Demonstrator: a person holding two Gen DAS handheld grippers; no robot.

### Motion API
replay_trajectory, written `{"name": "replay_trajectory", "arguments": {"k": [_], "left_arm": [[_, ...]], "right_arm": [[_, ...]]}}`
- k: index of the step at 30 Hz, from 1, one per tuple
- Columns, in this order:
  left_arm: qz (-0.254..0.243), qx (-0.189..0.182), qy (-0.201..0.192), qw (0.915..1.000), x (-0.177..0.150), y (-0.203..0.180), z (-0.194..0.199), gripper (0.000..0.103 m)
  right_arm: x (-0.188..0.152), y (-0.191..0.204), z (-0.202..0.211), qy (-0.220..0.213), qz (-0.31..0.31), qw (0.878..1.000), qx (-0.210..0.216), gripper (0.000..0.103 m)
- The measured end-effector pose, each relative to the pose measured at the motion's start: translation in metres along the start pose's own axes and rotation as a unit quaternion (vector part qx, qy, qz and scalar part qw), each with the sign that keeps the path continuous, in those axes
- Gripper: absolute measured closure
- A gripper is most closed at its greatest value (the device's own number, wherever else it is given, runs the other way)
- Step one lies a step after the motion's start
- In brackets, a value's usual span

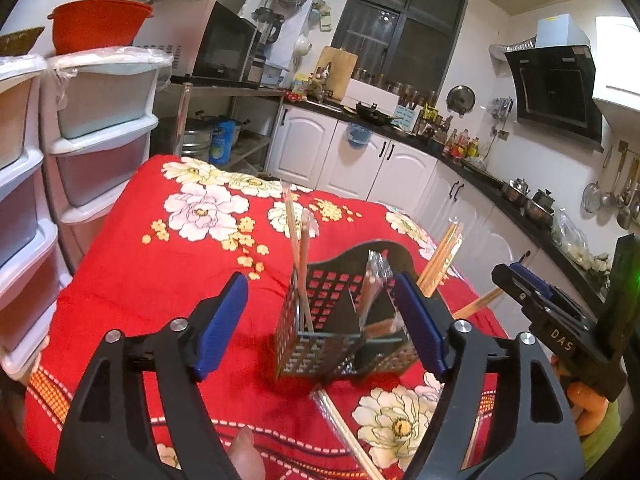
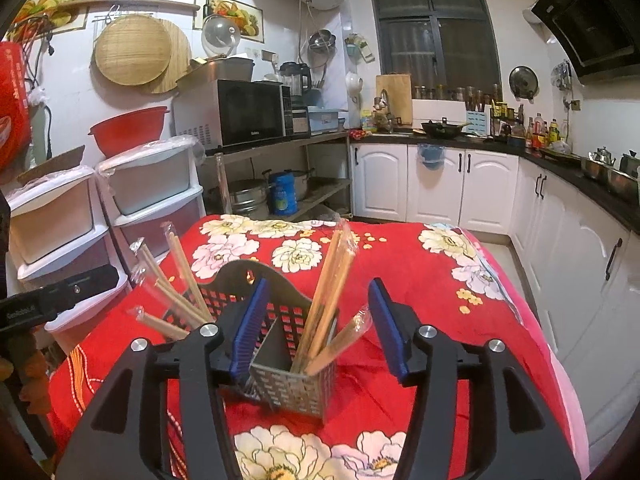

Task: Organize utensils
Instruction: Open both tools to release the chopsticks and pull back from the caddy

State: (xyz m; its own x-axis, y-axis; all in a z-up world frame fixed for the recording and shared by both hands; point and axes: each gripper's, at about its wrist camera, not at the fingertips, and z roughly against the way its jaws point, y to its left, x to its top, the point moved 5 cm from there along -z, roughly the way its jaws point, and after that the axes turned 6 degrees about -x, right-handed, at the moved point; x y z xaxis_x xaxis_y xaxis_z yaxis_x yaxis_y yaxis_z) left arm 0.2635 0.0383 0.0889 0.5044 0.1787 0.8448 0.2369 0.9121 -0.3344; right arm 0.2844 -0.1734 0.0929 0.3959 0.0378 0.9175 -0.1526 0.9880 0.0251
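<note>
both grippers, left and right, hung wide and empty around the holder, chopsticks already upright inside, one pair left on cloth.

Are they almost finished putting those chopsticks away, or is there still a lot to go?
Mostly done, it seems. Several wrapped chopstick pairs already stand in the black holder on the red cloth. Nothing is in hand: the left gripper and right gripper both have open jaws. At least one wrapped pair still lies on the cloth.
</note>
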Motion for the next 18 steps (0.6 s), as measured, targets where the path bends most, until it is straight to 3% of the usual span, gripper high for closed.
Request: {"name": "replay_trajectory", "arguments": {"k": [9,18], "left_arm": [[-0.004,0.001,0.008,1.0,-0.019,-0.004,0.004,0.015],[-0.001,0.0,0.023,0.9997,-0.044,-0.005,0.005,0.012]], "right_arm": [[-0.018,-0.003,0.013,0.01,-0.002,1.0,0.0,0.043],[-0.047,-0.01,0.021,0.035,-0.006,0.999,-0.003,0.04]]}}
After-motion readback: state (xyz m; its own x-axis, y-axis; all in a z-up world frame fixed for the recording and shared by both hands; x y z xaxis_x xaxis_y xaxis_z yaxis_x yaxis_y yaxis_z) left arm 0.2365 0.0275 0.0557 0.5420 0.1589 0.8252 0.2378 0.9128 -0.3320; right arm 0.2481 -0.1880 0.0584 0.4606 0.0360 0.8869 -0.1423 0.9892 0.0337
